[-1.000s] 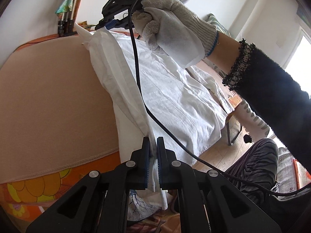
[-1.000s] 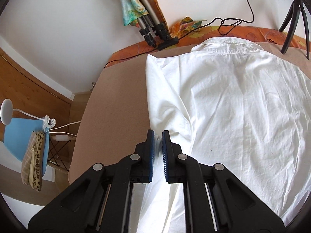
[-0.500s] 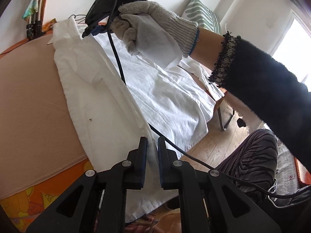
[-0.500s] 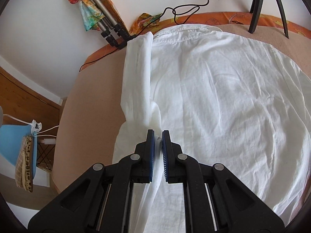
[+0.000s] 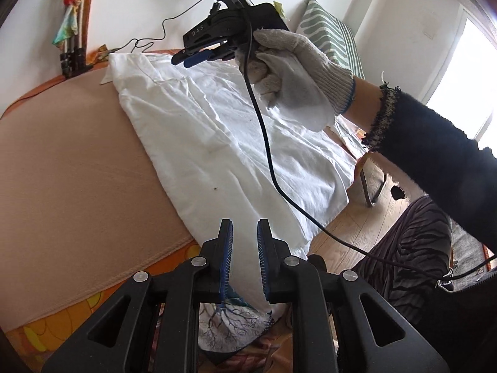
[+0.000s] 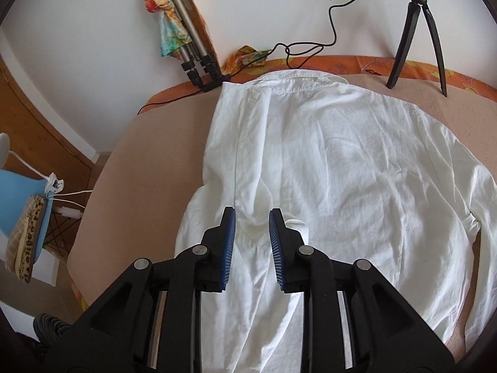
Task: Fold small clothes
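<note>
A white collared shirt (image 6: 341, 161) lies back-up on the beige table cover, its left side folded over onto the back. It also shows in the left wrist view (image 5: 217, 143), with its hem hanging off the table edge. My left gripper (image 5: 243, 236) is open and empty above the hem. My right gripper (image 6: 251, 220) is open and empty just above the folded sleeve. It also shows in the left wrist view (image 5: 192, 58), held by a gloved hand over the collar end.
A black tripod (image 6: 419, 31) stands on the table's far right. A folded silver tripod (image 6: 186, 43) leans on the wall behind the collar. The beige cover (image 5: 77, 171) lies left of the shirt. A blue chair (image 6: 21, 205) stands left of the table. A cable (image 5: 267, 155) hangs over the shirt.
Both grippers carried the shirt's left side over onto its back, laid it down and opened. The fabric now rests flat and both grippers are lifted off it.
</note>
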